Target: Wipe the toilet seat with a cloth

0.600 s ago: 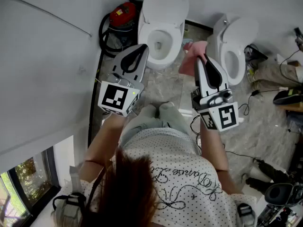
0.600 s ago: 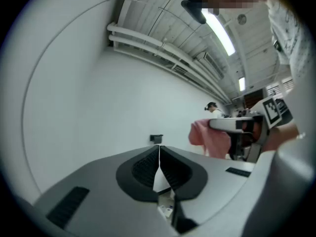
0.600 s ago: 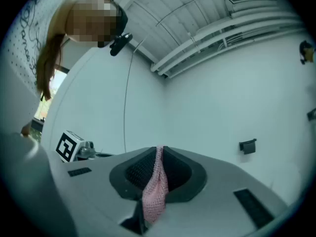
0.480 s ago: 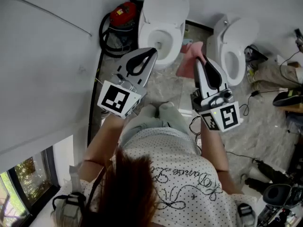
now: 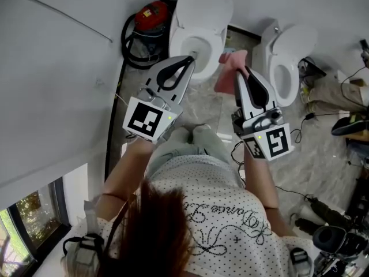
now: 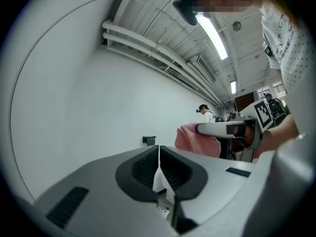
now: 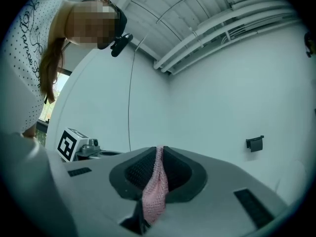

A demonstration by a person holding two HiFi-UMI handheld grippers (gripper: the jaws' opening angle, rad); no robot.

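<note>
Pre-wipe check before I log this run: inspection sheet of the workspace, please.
Surface: marbled floor, no spill seen.
Job's things: pink cloth, held in the air between two toilets; toilet, lid up; second toilet, lid up.
Clutter: red vacuum with a black hose, beside the first toilet.
Grippers: left gripper, fingers together, empty; right gripper, shut on the cloth.
Cables: loose cables on the floor at the right.
Surroundings: white wall; window low at the left.
</note>
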